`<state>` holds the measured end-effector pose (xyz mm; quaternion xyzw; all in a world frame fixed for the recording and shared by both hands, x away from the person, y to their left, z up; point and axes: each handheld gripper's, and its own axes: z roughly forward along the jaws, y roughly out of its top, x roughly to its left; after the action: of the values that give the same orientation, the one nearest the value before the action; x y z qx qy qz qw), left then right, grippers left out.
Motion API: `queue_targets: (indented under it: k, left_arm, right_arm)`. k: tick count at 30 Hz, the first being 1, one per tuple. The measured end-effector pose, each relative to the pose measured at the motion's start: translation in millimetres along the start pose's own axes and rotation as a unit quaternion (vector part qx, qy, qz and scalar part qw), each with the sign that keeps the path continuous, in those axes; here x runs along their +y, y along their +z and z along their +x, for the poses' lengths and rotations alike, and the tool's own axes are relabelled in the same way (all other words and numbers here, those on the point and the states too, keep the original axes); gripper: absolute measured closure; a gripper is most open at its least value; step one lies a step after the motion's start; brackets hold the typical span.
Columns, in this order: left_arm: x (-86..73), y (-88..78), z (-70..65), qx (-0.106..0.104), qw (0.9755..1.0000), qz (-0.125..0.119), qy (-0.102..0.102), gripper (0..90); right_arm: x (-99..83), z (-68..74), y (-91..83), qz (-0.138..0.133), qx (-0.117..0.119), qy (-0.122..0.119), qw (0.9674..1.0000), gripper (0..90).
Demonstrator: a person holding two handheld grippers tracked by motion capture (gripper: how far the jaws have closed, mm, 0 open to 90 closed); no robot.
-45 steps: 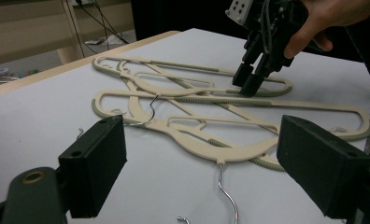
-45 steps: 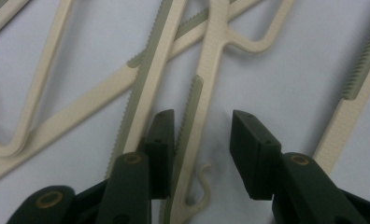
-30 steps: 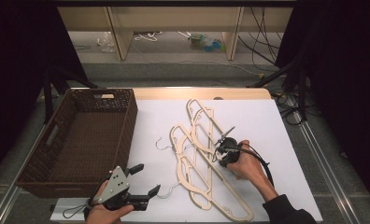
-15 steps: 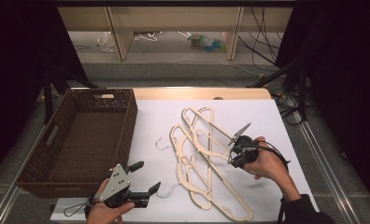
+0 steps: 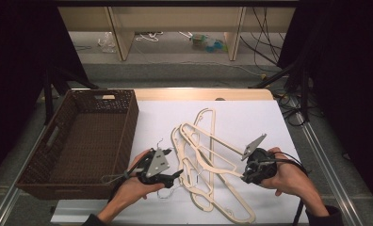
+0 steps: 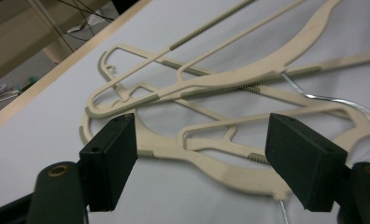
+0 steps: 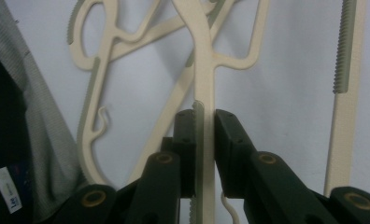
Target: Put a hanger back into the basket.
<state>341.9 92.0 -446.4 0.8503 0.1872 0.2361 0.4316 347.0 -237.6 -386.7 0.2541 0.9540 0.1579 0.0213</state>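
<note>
Woven basket and counter surroundings

We note a dark brown woven basket [image 5: 81,141] at the left of the white counter [image 5: 250,117], with a handle slot in its near wall. Beyond, pale shelf legs [image 5: 121,33], loose cables [image 5: 264,42] and a teal item [image 5: 213,44] on the floor.

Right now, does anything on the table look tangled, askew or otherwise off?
Yes. The cream hangers lie crossed and interlocked in a heap on the white table, not in a neat stack. The right gripper clamps one hanger's bar, so lifting may drag the others. The basket looks fine.
</note>
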Motion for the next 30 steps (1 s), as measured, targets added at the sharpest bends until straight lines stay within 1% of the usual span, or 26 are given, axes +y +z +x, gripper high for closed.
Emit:
queue_targets:
  k: [1, 2, 3, 4, 5, 6, 7, 8, 9, 10, 11, 12, 14, 15, 16, 17, 18, 19, 20, 22, 23, 25, 26, 28, 29, 30]
  left_arm:
    - [2.9, 9.0, 1.1, -0.001, 0.9999, 0.004, 0.014, 26.5]
    - [6.0, 20.8, 2.0, -0.005, 0.9994, 0.009, 0.033, 28.5]
    - [6.0, 20.8, 2.0, -0.005, 0.9994, 0.009, 0.033, 30.6]
    - [8.3, 31.6, 2.8, -0.009, 0.9969, 0.027, 0.073, 31.3]
    - [8.3, 31.6, 2.8, -0.009, 0.9969, 0.027, 0.073, 31.7]
    - [9.6, 40.7, 2.2, -0.024, 0.9938, 0.035, 0.103, 33.8]
    - [9.6, 40.7, 2.2, -0.024, 0.9938, 0.035, 0.103, 34.6]
    - [10.2, 44.5, 1.7, -0.026, 0.9922, 0.037, 0.116, 34.5]
    - [10.3, 48.0, 0.5, -0.021, 0.9912, 0.039, 0.125, 34.5]
    - [11.2, 53.1, -1.3, -0.024, 0.9872, 0.041, 0.152, 36.2]
    - [11.2, 53.1, -1.3, -0.024, 0.9872, 0.041, 0.152, 37.6]
    - [11.3, 55.7, -2.4, -0.032, 0.9858, 0.042, 0.159, 37.8]
    - [12.1, 60.4, -4.0, -0.037, 0.9836, 0.042, 0.172, 38.1]
    - [12.4, 62.3, -4.4, -0.037, 0.9812, 0.047, 0.183, 39.0]
    - [12.7, 64.4, -5.1, -0.039, 0.9805, 0.048, 0.187, 40.0]
    - [13.4, 67.8, -7.4, -0.043, 0.9765, 0.054, 0.204, 41.1]
    - [13.8, 69.3, -8.7, -0.047, 0.9745, 0.054, 0.213, 42.6]
    - [14.8, 69.8, -9.6, -0.049, 0.974, 0.057, 0.214, 43.0]
    - [15.4, 70.8, -10.2, -0.046, 0.9737, 0.055, 0.216, 43.2]
    - [15.4, 71.1, -11.4, -0.046, 0.9736, 0.057, 0.216, 42.3]
    - [16.3, 70.7, -12.2, -0.043, 0.9715, 0.058, 0.226, 42.5]
    - [16.2, 70.8, -12.5, -0.044, 0.9717, 0.057, 0.225, 42.4]
    - [15.9, 71.2, -13.0, -0.05, 0.9709, 0.06, 0.226, 42.7]
    - [14.5, 72.3, -15.7, -0.046, 0.9676, 0.063, 0.24, 42.8]
    - [14.5, 72.3, -15.7, -0.046, 0.9676, 0.063, 0.24, 43.0]
    - [13.9, 74.4, -19.4, -0.052, 0.965, 0.065, 0.248, 43.3]
  right_arm:
    - [-1.0, 2.1, -1.7, 0.0, 0.004, -0.002, 1.0, 79.8]
    - [-1.4, 3.2, -2.6, 0.001, 0.002, -0.004, 1.0, 79.8]
    - [-1.4, 3.2, -2.6, 0.001, 0.002, -0.004, 1.0, 79.8]
    - [-1.7, 5.0, -4.4, -0.001, 0.005, -0.011, 0.9999, 79.8]
    - [-1.7, 5.0, -4.4, -0.001, 0.005, -0.011, 0.9999, 79.8]
    - [-1.6, 6.1, -5.2, 0.001, 0.003, -0.014, 0.9999, 79.8]
    - [-1.6, 6.1, -5.2, 0.001, 0.003, -0.014, 0.9999, 79.8]
    - [-1.9, 6.4, -5.2, 0.004, 0.004, -0.013, 0.9999, 79.7]
    - [-1.9, 6.4, -5.2, 0.004, 0.004, -0.013, 0.9999, 79.7]
    - [-2.0, 6.2, -5.1, 0.003, 0.003, -0.013, 0.9999, 79.7]
    - [-2.1, 6.1, -5.3, 0.003, 0.005, -0.014, 0.9999, 79.7]
    - [-2.2, 5.9, -5.2, 0.003, 0.005, -0.016, 0.9999, 79.7]
    - [-2.3, 5.6, -5.0, 0.004, 0.008, -0.017, 0.9998, 79.7]
    - [-2.3, 5.3, -5.0, 0.004, 0.007, -0.019, 0.9998, 79.7]
    - [-2.2, 5.0, -5.1, 0.005, 0.005, -0.02, 0.9998, 79.7]
    - [-2.3, 5.1, -5.2, 0.005, 0.005, -0.018, 0.9998, 79.9]
    - [-2.5, 4.8, -5.3, 0.005, 0.004, -0.018, 0.9998, 79.9]
    - [-2.6, 4.5, -5.4, 0.004, 0.006, -0.018, 0.9998, 79.9]
    - [-2.7, 4.3, -5.7, 0.004, 0.004, -0.019, 0.9998, 79.9]
    - [-2.9, 3.5, -5.8, 0.008, 0.0, -0.022, 0.9997, 79.9]
    - [-3.2, 3.4, -5.6, 0.008, 0.0, -0.02, 0.9998, 80.0]
    - [-3.5, 2.6, -5.8, 0.006, 0.005, -0.02, 0.9998, 79.9]
    - [-3.3, 2.5, -6.2, 0.007, 0.005, -0.019, 0.9998, 80.0]
    - [-3.3, 1.8, -8.2, 0.004, 0.006, -0.017, 0.9998, 80.0]
    - [-3.2, 1.5, -9.3, 0.001, 0.007, -0.017, 0.9998, 80.0]
    - [-3.2, 1.7, -10.1, 0.0, 0.007, -0.017, 0.9998, 80.0]
